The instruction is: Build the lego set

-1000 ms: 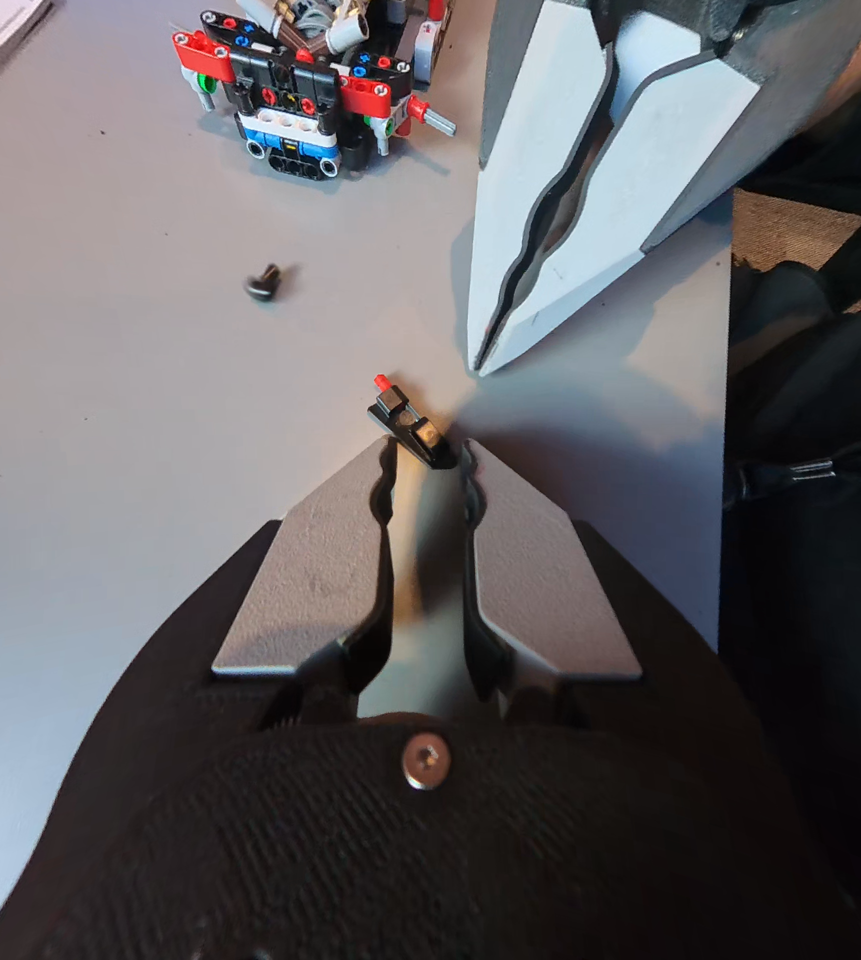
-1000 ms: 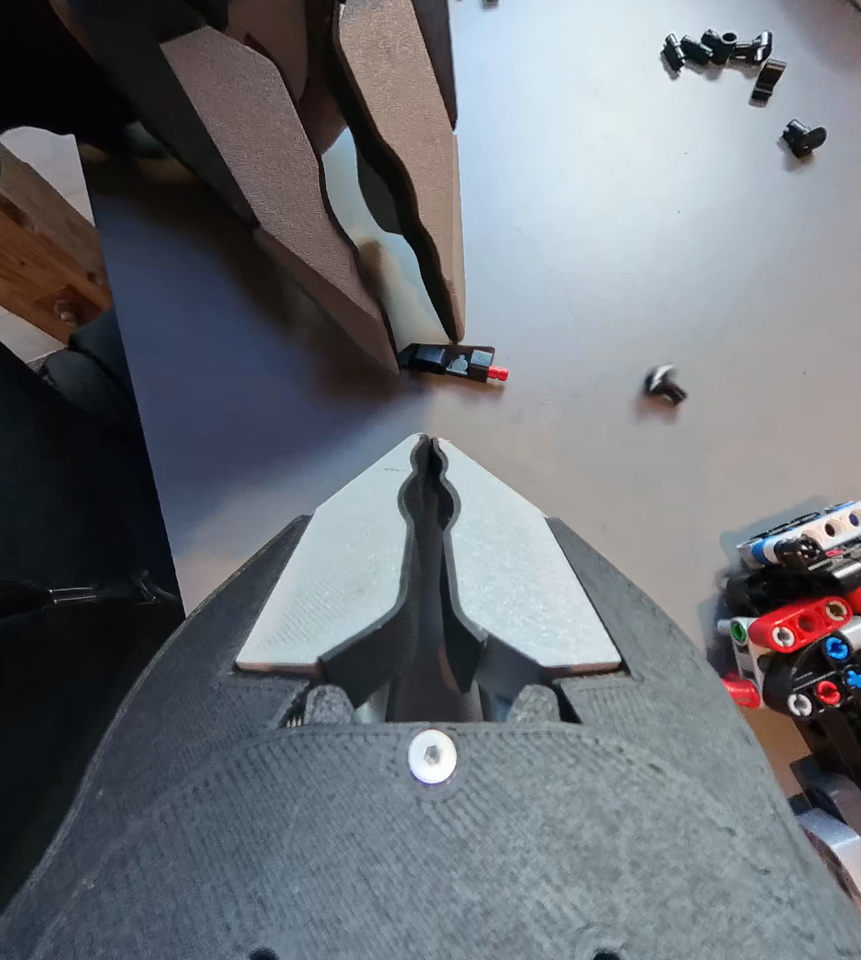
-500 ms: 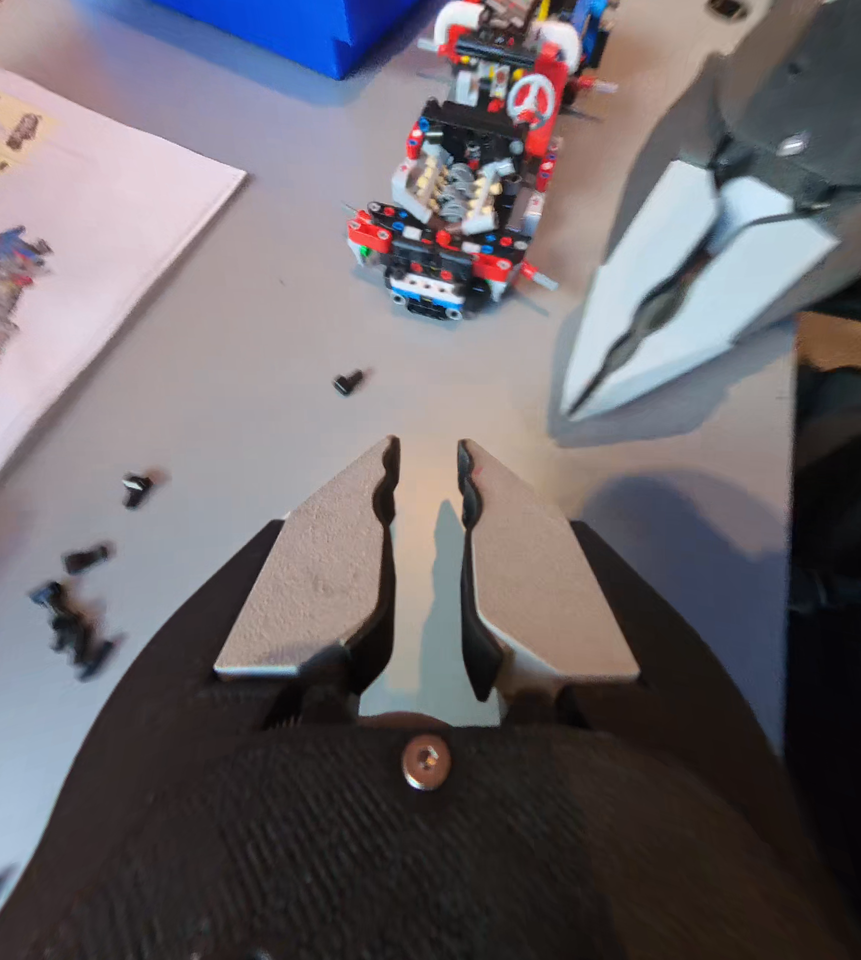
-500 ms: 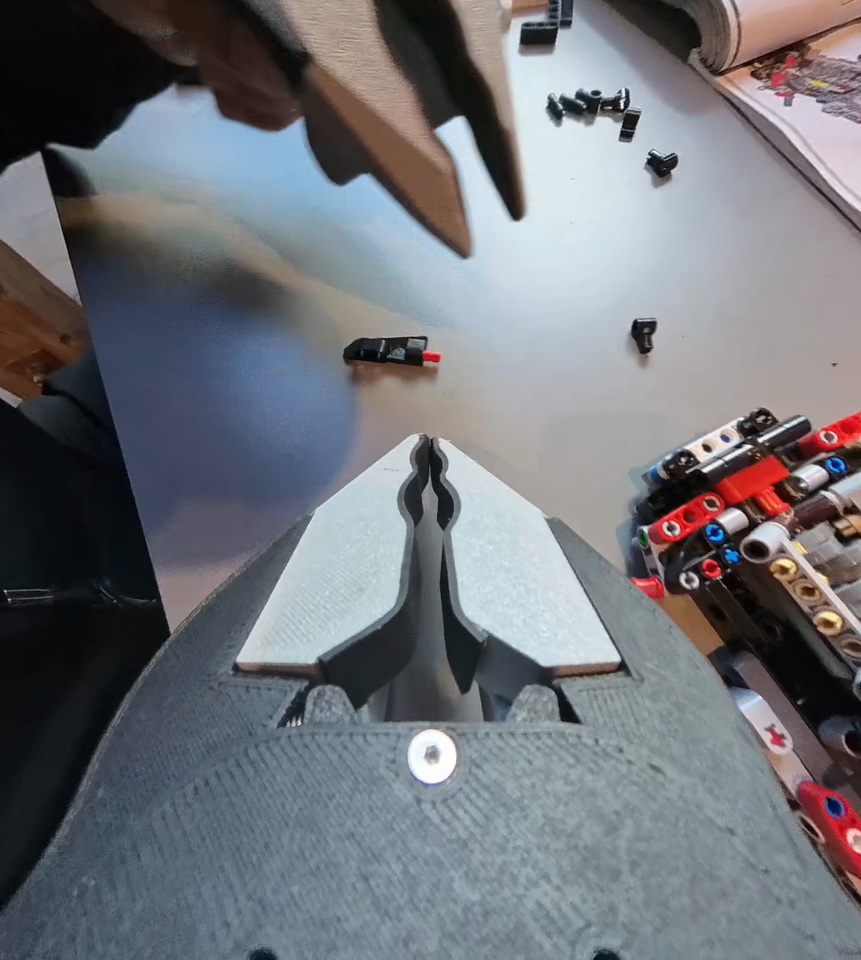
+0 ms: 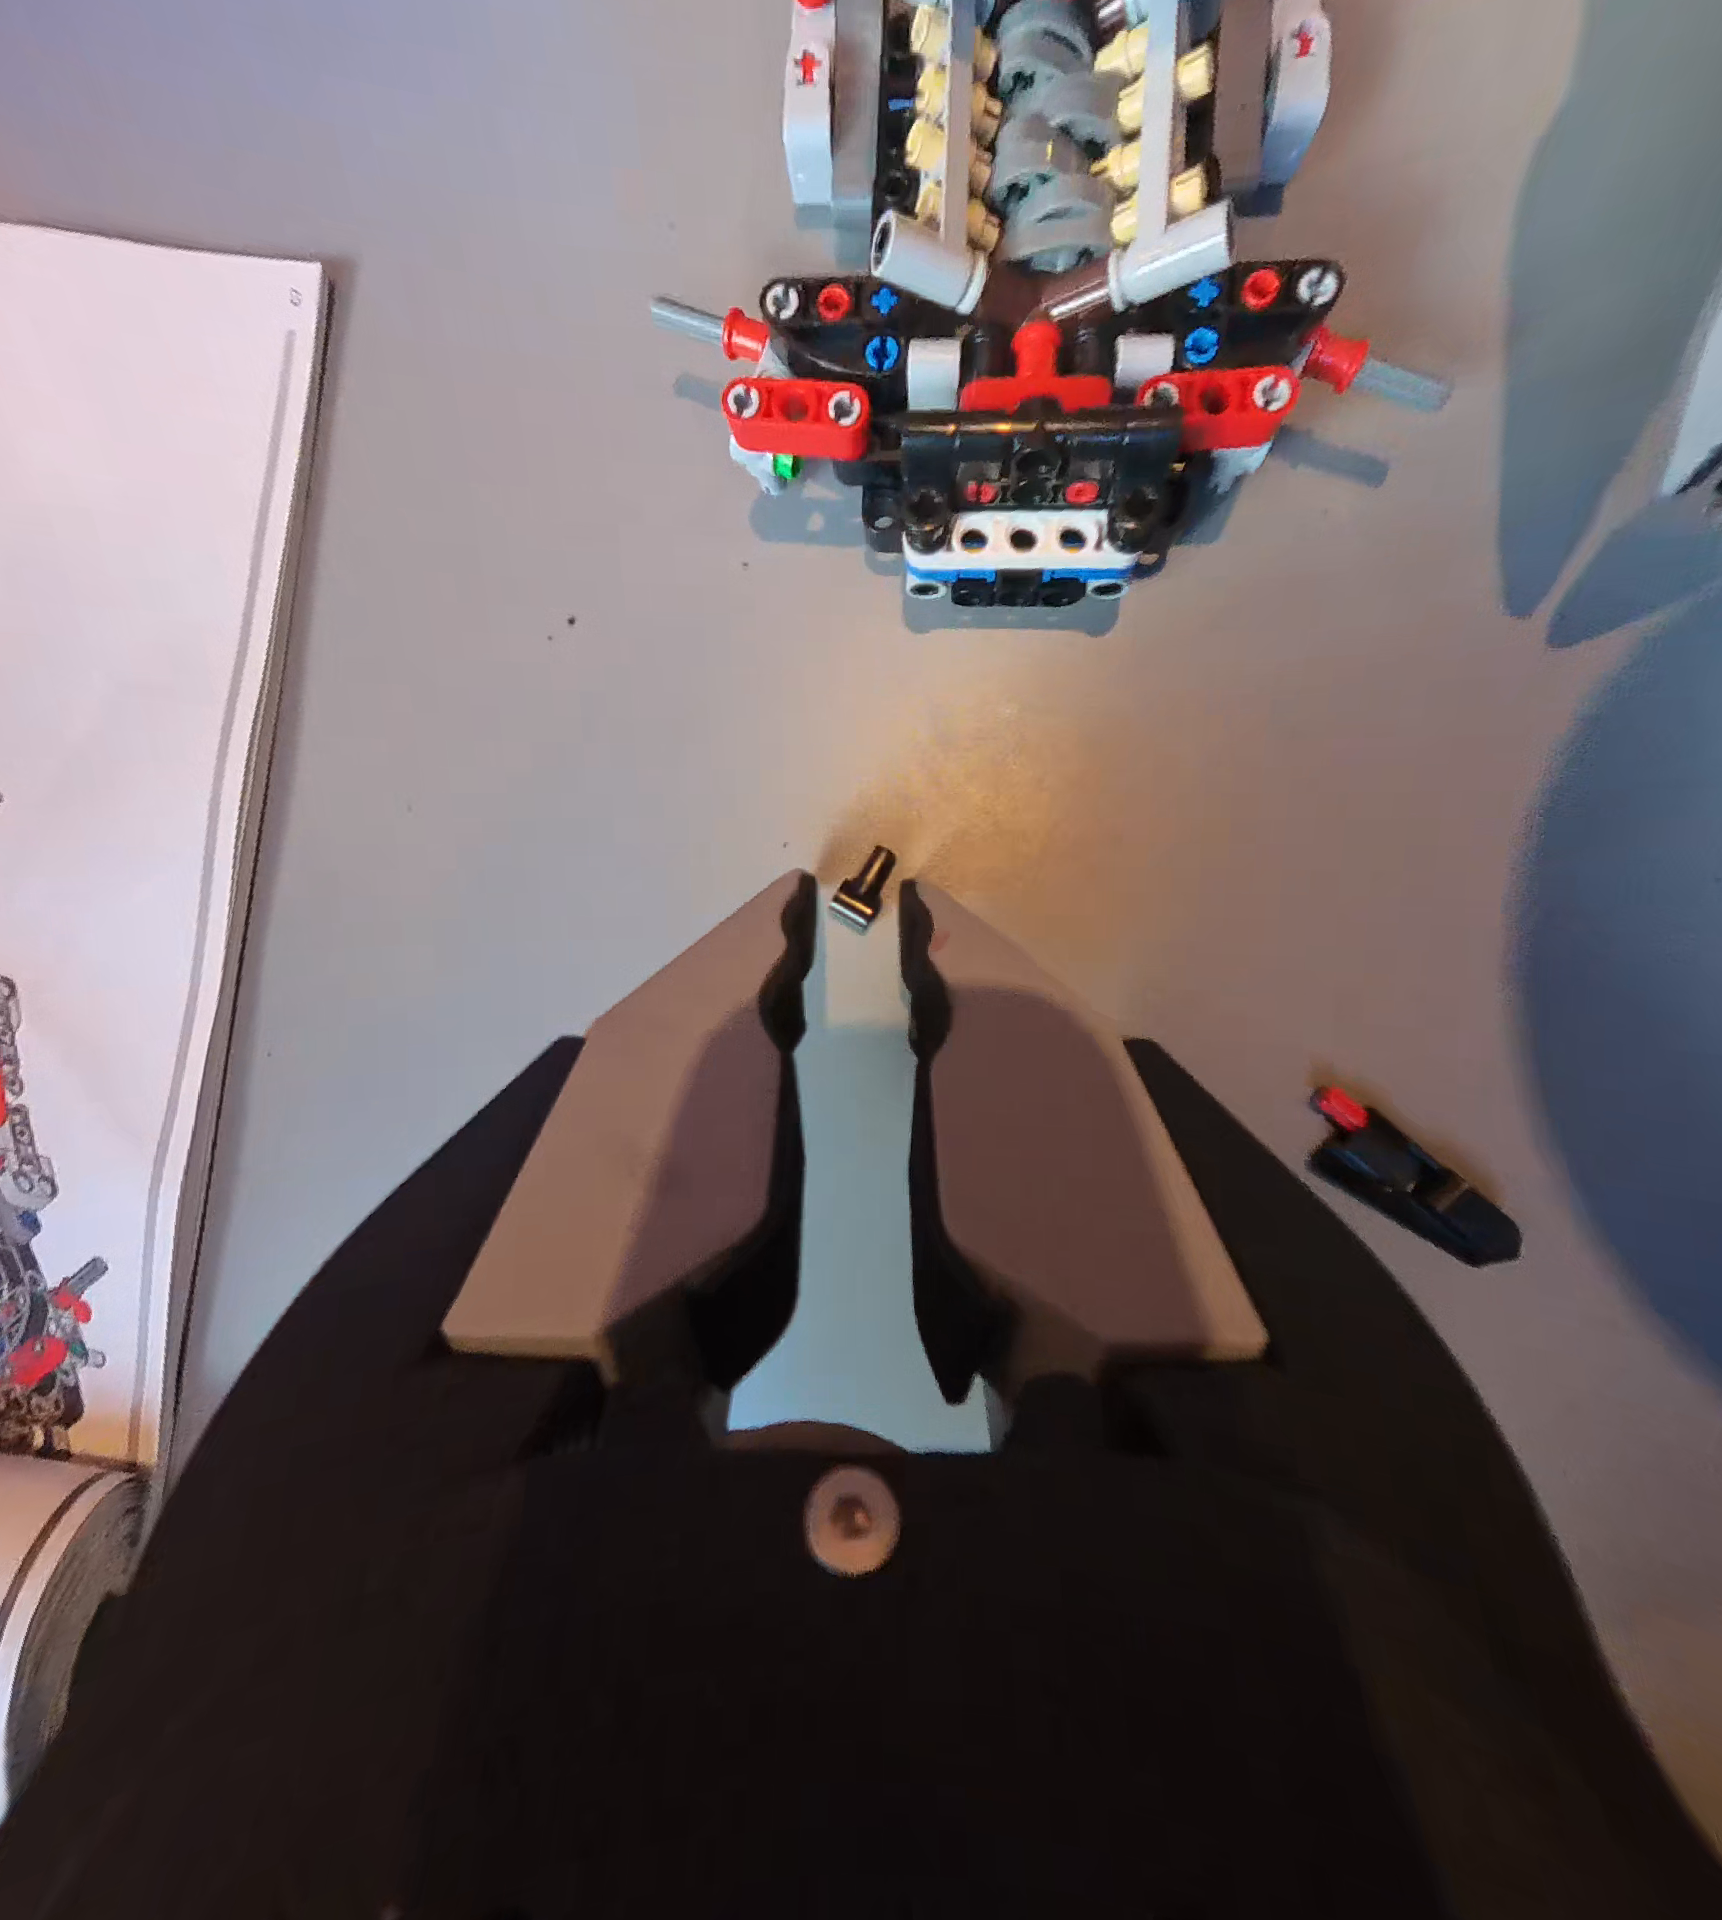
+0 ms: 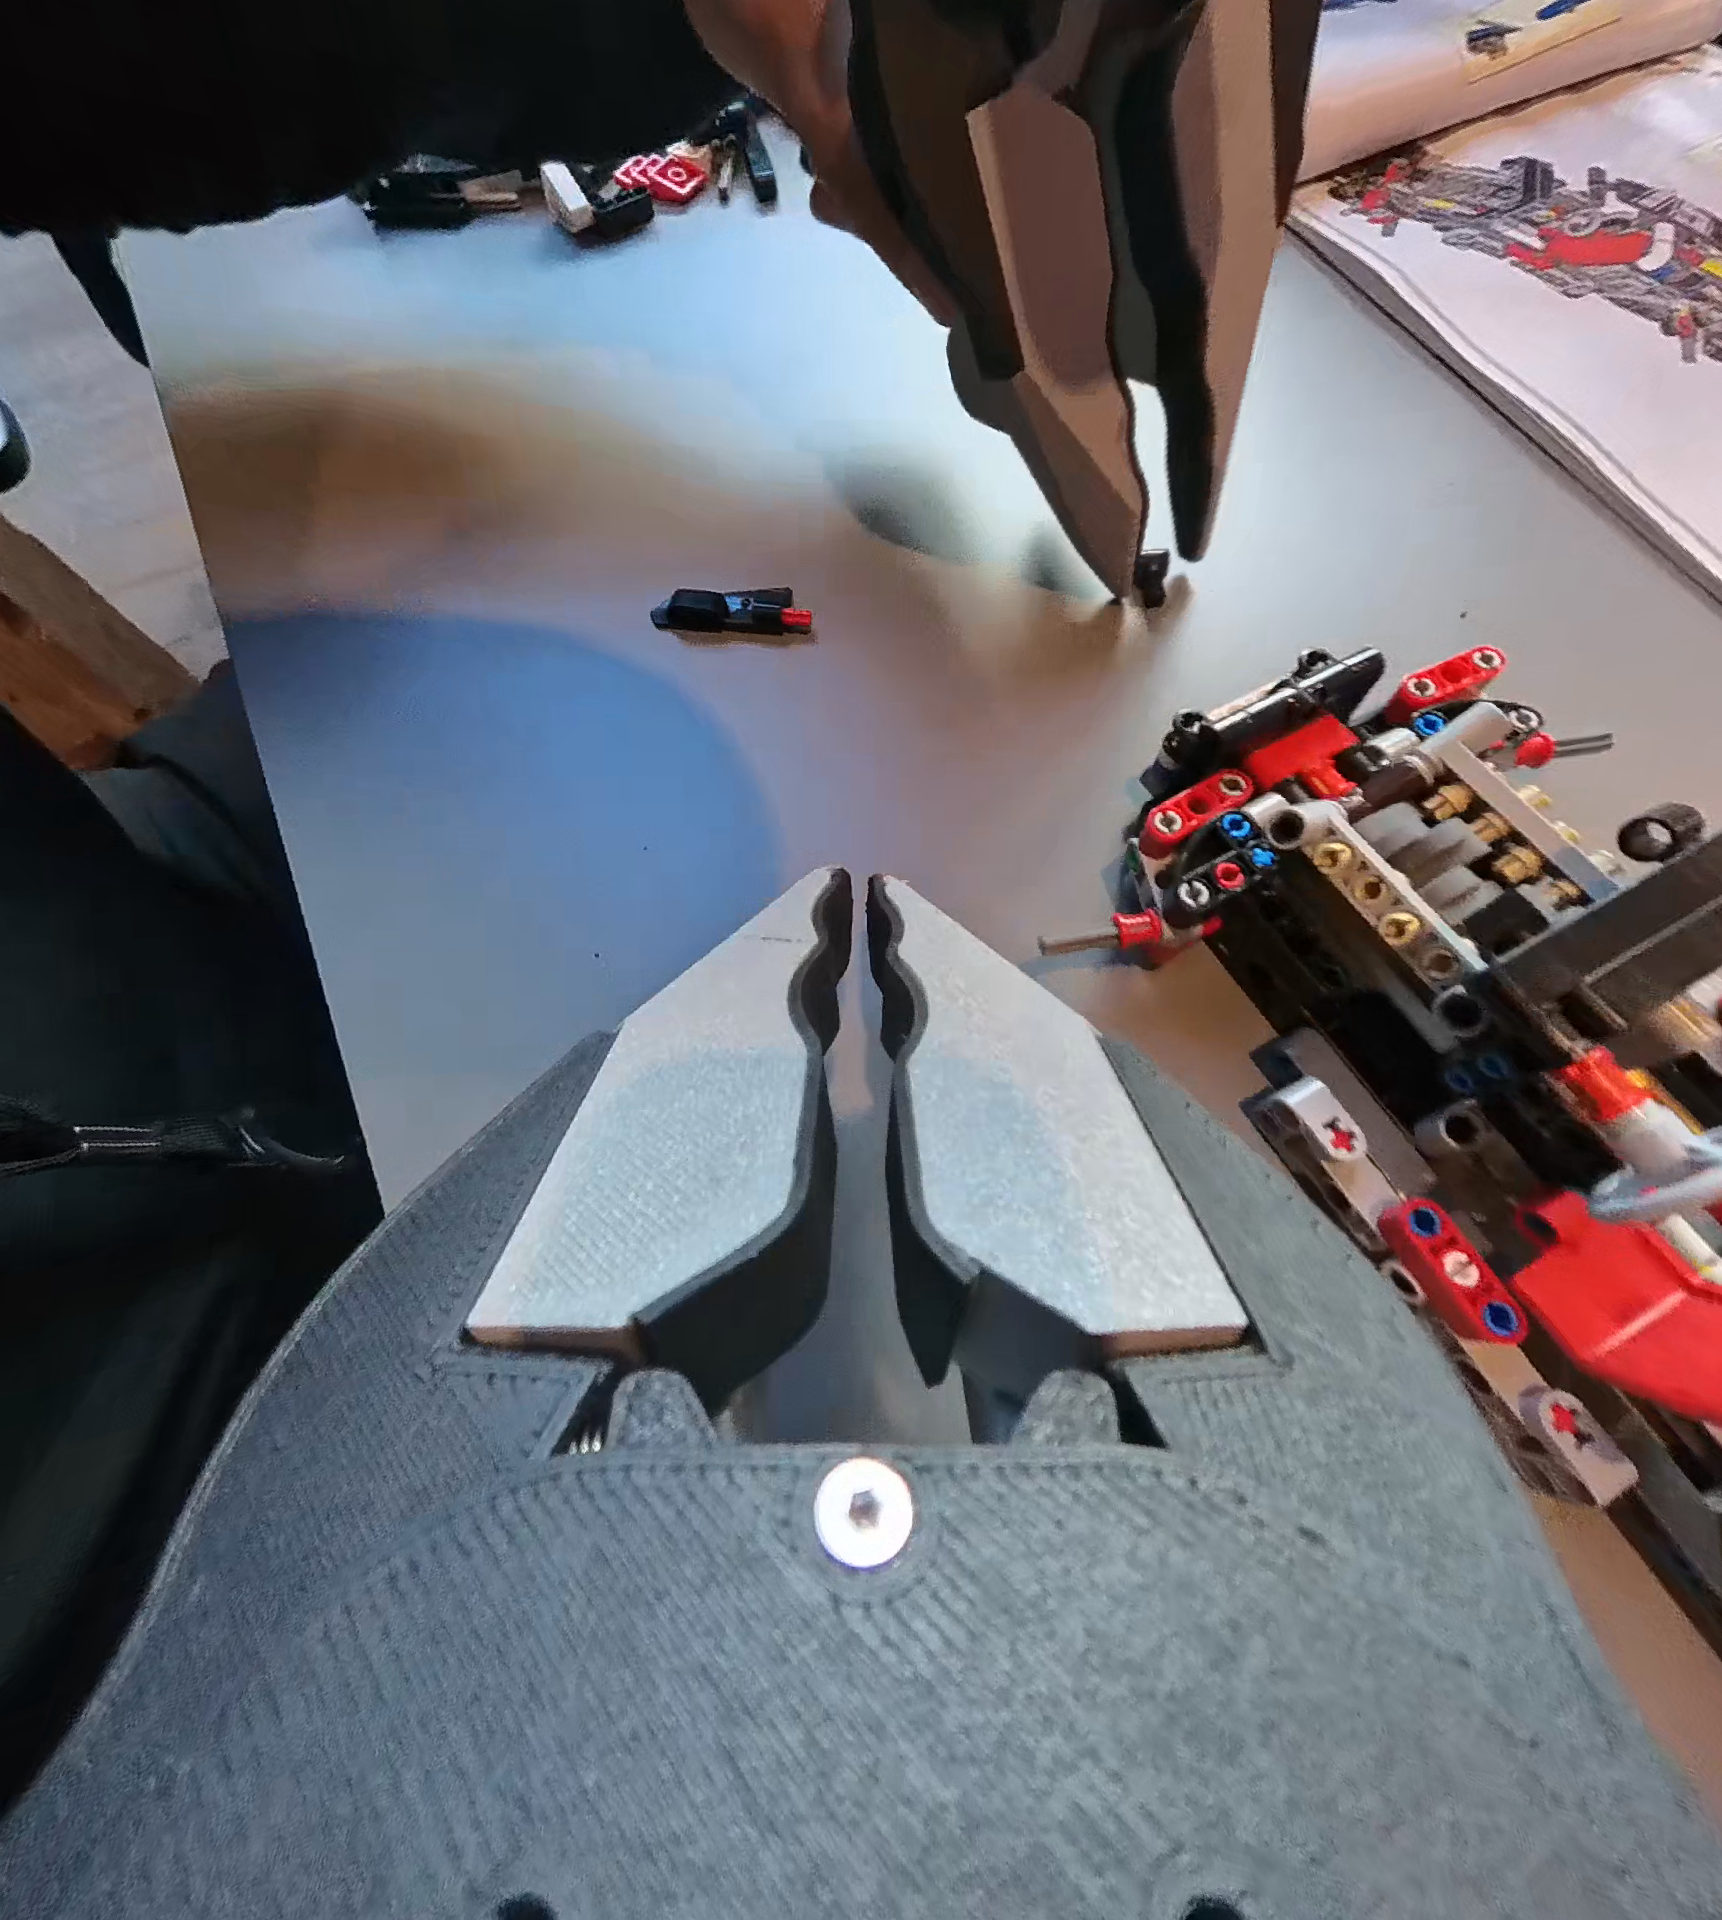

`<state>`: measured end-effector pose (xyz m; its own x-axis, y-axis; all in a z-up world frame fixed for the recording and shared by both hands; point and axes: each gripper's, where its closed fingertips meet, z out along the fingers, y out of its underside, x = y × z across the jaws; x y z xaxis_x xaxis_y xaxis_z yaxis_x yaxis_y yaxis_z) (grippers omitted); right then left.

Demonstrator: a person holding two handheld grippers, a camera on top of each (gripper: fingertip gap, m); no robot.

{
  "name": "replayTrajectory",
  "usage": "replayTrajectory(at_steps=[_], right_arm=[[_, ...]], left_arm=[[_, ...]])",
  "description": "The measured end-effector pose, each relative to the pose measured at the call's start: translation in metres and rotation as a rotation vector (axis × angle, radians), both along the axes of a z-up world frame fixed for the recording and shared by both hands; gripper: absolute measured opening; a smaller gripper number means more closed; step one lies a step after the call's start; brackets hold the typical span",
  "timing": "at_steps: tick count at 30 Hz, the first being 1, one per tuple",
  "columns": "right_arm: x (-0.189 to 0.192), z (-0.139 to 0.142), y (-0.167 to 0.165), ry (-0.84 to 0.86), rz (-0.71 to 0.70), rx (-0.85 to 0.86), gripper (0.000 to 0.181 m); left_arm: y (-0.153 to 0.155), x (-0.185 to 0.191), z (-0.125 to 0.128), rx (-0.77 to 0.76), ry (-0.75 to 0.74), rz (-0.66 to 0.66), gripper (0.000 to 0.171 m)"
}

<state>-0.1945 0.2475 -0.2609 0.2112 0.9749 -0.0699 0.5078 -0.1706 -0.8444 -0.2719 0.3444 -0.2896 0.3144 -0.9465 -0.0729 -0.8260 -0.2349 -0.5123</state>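
Note:
My left gripper is open and low over the grey table, its tips either side of a small black pin that lies on the table. The right wrist view shows it coming down from above onto the pin. My right gripper is empty, with only a thin slit between its fingers, and hovers near the table's edge. A black piece with a red pin lies free on the table. The part-built red, black and grey car model stands ahead of the left gripper.
An open instruction booklet lies left of the left gripper. Loose black and red parts lie at the far end. The table edge runs on the right gripper's left, with a wooden frame beyond it. About 12 cm separates my left fingertips from my right.
My left gripper left the black piece with the red pin, swung over the table and came down around the small black pin. My right gripper drew back and its fingers parted a sliver.

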Motion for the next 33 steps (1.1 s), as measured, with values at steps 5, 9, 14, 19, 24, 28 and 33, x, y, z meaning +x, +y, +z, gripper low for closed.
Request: replayTrajectory(at_steps=[5, 9, 14, 19, 24, 28, 33], right_arm=[[0.01, 0.004, 0.002, 0.021, -0.015, 0.016, 0.0], [0.022, 0.018, 0.012, 0.099, -0.045, 0.081, 0.0], [0.034, 0.053, 0.033, 0.3, -0.107, 0.236, 0.0], [0.05, 0.061, 0.075, 0.304, -0.294, 0.329, 0.003], [0.072, 0.055, 0.105, 0.304, -0.483, 0.243, 0.007], [0.07, 0.052, 0.109, 0.285, -0.494, 0.24, 0.018], [0.061, 0.058, 0.099, 0.281, -0.434, 0.331, 0.013]], left_arm=[[-0.011, 0.0, 0.0, 0.006, -0.034, 0.098, 0.007], [-0.035, -0.001, 0.0, 0.047, -0.121, 0.19, 0.007], [-0.051, -0.004, 0.001, 0.058, -0.266, 0.266, 0.007], [-0.052, -0.004, 0.001, 0.037, -0.28, 0.262, 0.007], [-0.053, -0.001, 0.003, -0.065, -0.345, 0.259, 0.006], [-0.052, -0.003, 0.016, -0.103, -0.459, 0.272, 0.007], [-0.043, -0.009, 0.028, -0.177, -0.593, 0.341, 0.006]])
